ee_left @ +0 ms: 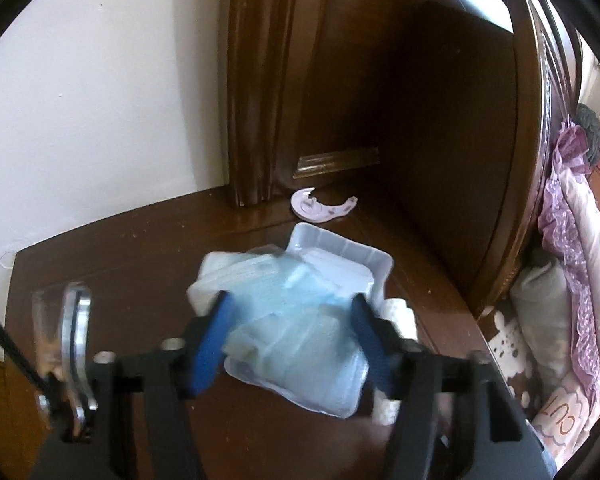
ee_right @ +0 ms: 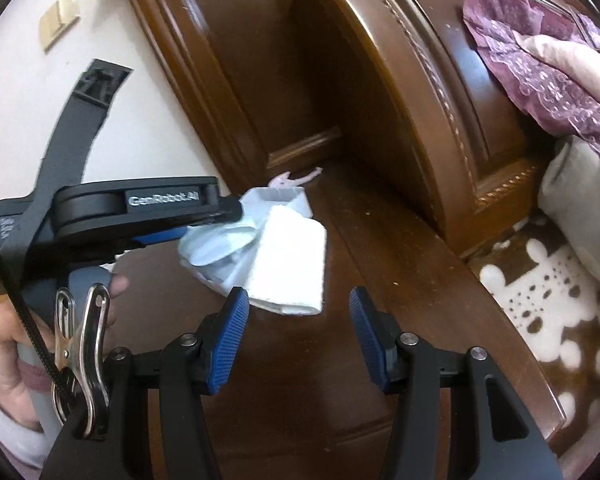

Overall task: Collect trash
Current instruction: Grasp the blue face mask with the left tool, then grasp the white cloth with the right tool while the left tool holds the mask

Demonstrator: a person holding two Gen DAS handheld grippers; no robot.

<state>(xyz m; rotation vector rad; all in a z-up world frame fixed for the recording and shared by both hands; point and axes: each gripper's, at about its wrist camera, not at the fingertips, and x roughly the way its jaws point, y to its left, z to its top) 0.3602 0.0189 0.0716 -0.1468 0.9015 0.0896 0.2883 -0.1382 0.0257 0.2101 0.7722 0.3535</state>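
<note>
A pile of clear plastic trays and lids (ee_left: 296,320) lies on the dark wooden nightstand (ee_left: 120,264). My left gripper (ee_left: 294,308) is spread around the pile, its blue pads on either side of it; I cannot tell if they press it. A white paper tissue (ee_right: 290,264) lies against the pile's right side, partly hidden in the left wrist view (ee_left: 400,312). My right gripper (ee_right: 298,308) is open and empty, just short of the tissue. The left gripper shows in the right wrist view (ee_right: 228,216), reaching into the plastic pile (ee_right: 220,246).
A broken pale purple plastic ring (ee_left: 322,210) lies at the back corner by the carved post (ee_left: 256,100). The wooden headboard (ee_right: 440,120) rises at right. Bedding and pillows (ee_right: 580,208) lie beyond the nightstand's right edge. A white wall (ee_left: 92,100) is at left.
</note>
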